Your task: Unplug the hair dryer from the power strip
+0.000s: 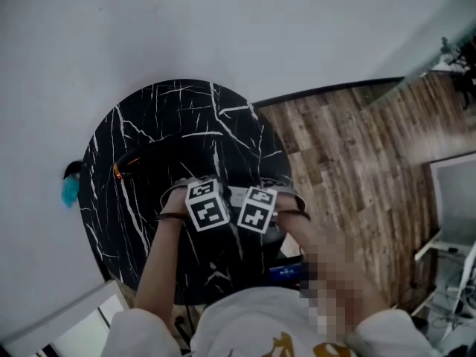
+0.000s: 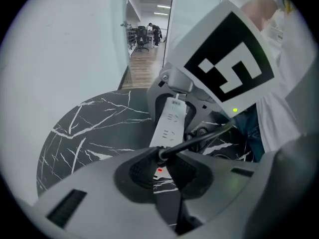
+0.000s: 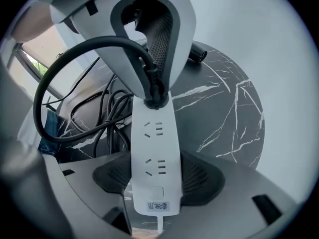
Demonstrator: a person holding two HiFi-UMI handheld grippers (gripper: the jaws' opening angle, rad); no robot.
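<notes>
Grips look set for the pull — right gripper (image 3: pixel 154 179) clamped across the power strip (image 3: pixel 153 143), left gripper (image 2: pixel 160 166) clamped on the plug (image 3: pixel 155 97) seated in its end socket — next probably calls for a straight tug apart.

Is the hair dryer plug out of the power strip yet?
Not yet. Done: right claw clamps the white power strip, steadying it. In hand: left claw grips the black plug, which still sits in the end socket. Left: pulling it out.
</notes>
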